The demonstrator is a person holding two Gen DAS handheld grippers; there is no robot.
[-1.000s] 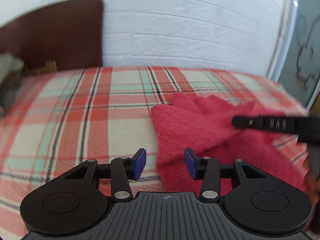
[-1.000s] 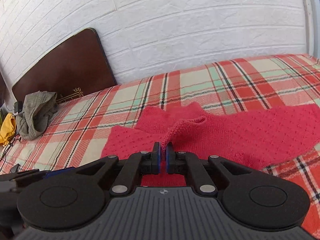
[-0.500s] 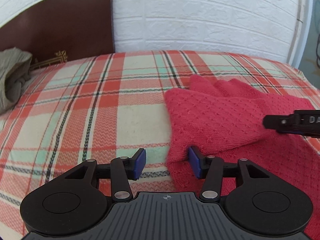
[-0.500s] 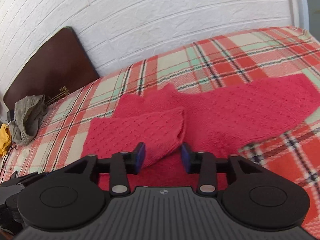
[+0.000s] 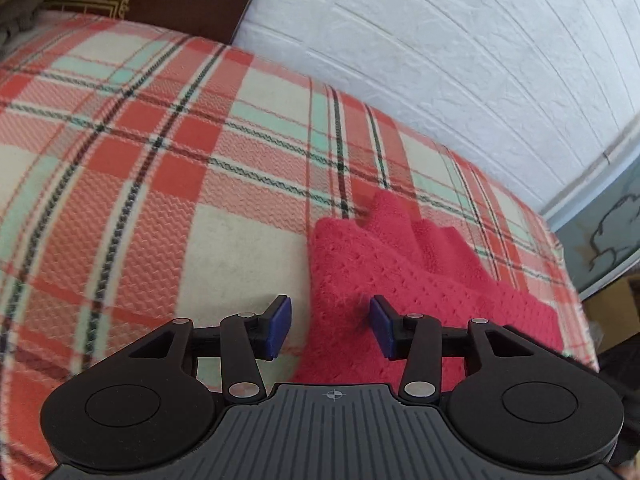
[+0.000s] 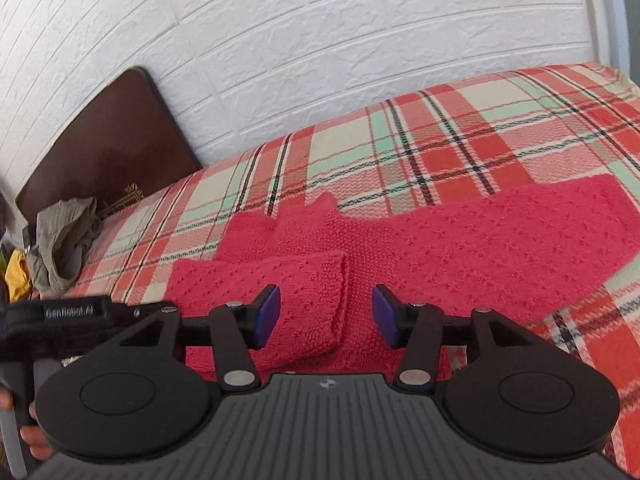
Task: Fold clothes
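A red knit sweater [image 6: 460,248] lies flat on a plaid blanket [image 6: 460,140]. Its left sleeve [image 6: 272,280] is folded across the body; the right sleeve [image 6: 560,220] stretches out to the right. My right gripper [image 6: 326,312] is open and empty, just above the folded sleeve's cuff. My left gripper [image 5: 330,326] is open and empty over the sweater's [image 5: 400,272] left folded edge. The left gripper's body [image 6: 72,316] shows at the left of the right wrist view.
A white brick-pattern wall [image 6: 320,40] runs behind the bed. A dark brown headboard [image 6: 104,144] stands at the left with a grey-green garment [image 6: 64,248] and a yellow item [image 6: 16,280] beside it. The blanket's right edge [image 5: 580,320] drops off.
My right gripper opened, let go of the sleeve, which now lies folded across the body, and drew back a little. My left gripper stayed open and tilted, its view swinging right.
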